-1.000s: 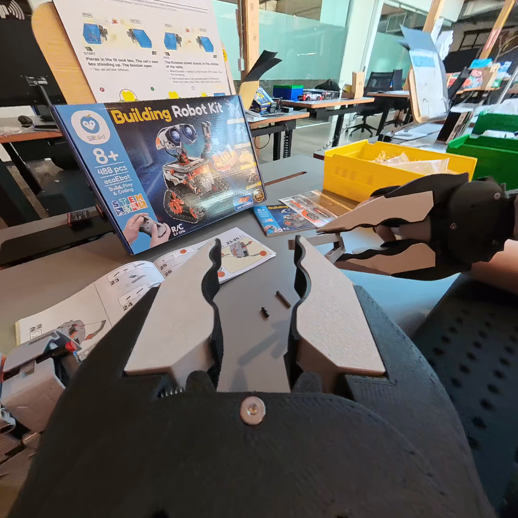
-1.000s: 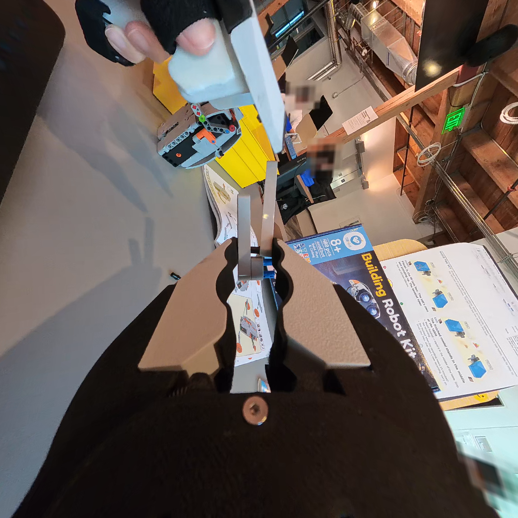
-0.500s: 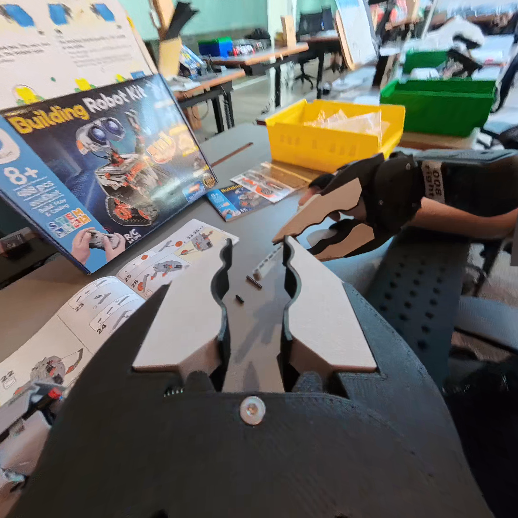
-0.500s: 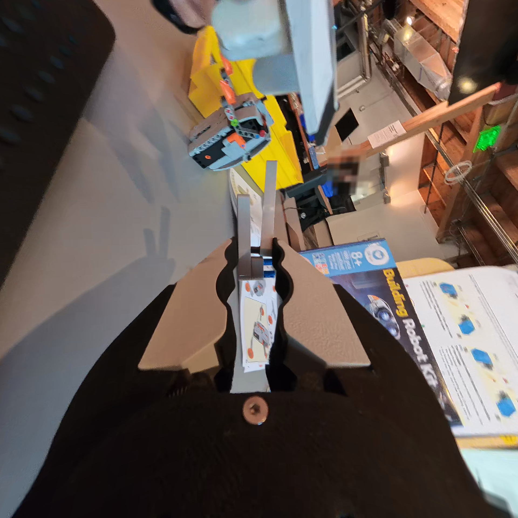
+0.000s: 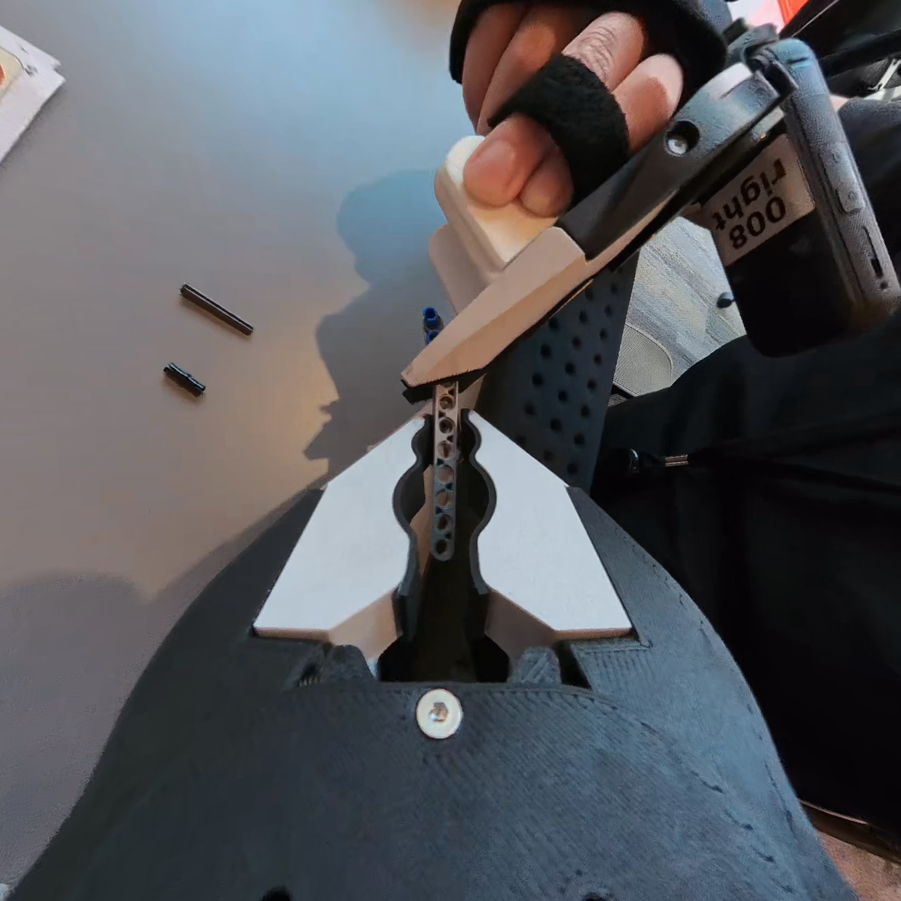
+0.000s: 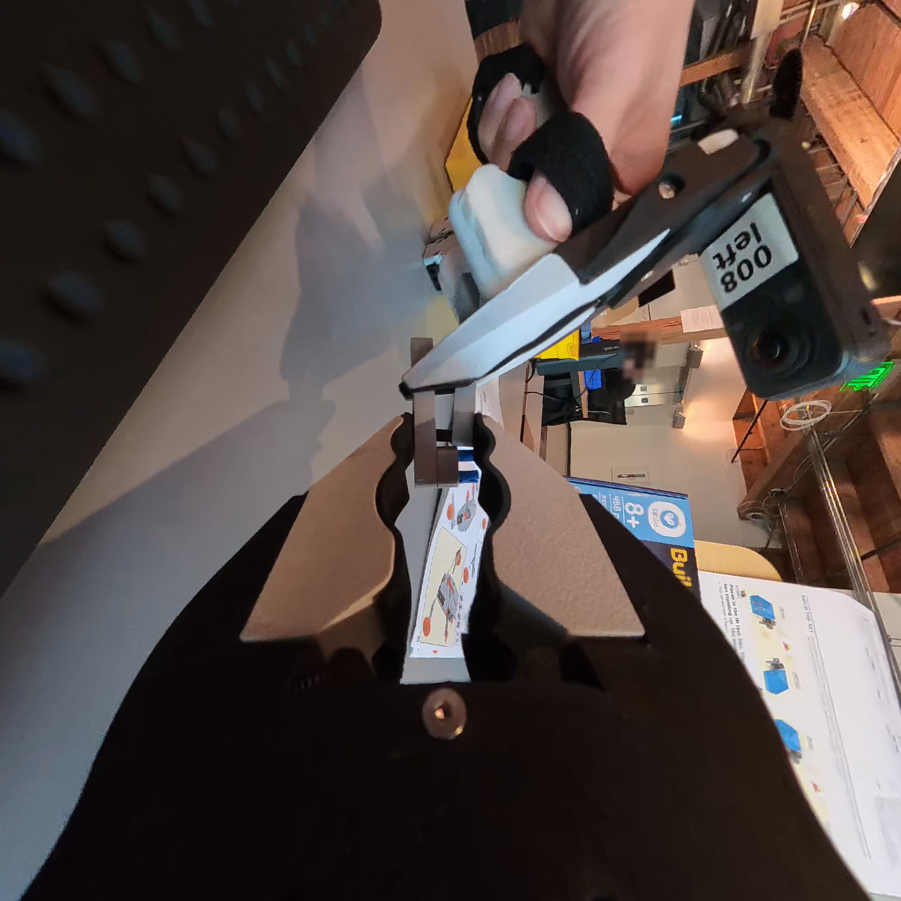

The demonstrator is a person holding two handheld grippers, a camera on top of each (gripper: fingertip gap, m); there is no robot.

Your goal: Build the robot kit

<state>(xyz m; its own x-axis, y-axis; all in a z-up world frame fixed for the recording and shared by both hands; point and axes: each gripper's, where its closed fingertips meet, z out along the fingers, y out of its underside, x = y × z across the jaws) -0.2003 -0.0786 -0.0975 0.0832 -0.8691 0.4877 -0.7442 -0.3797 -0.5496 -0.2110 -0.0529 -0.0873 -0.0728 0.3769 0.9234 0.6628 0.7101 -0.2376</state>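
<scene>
A grey beam piece, two thin holed strips joined by a blue pin (image 6: 467, 456), is held in the air above the grey table (image 5: 146, 195). My right gripper (image 6: 441, 429) is shut on its lower end (image 6: 429, 453). My left gripper (image 5: 446, 419) is closed around the same piece, whose holed strip (image 5: 444, 487) runs between its fingers. Each gripper shows in the other's view, tips on the piece: the right gripper in the left wrist view (image 5: 424, 380), the left gripper in the right wrist view (image 6: 419, 385). A gloved hand holds each one.
A black axle (image 5: 217, 309), a short black pin (image 5: 184, 379) and blue pins (image 5: 430, 324) lie on the table. A dark perforated chair back (image 5: 560, 390) is at the table's edge. An open booklet (image 6: 448, 585), a blue kit box (image 6: 643, 531) and a printed sheet (image 6: 804, 682) lie beyond. Less than 4 cm separates the two grippers' tips. The black axle (image 5: 217, 309) lies around 10 cm away from my right fingertips.
My left gripper swung from facing the kit box down to the beam piece and closed its open jaws around it. My right gripper kept its hold and came closer.
</scene>
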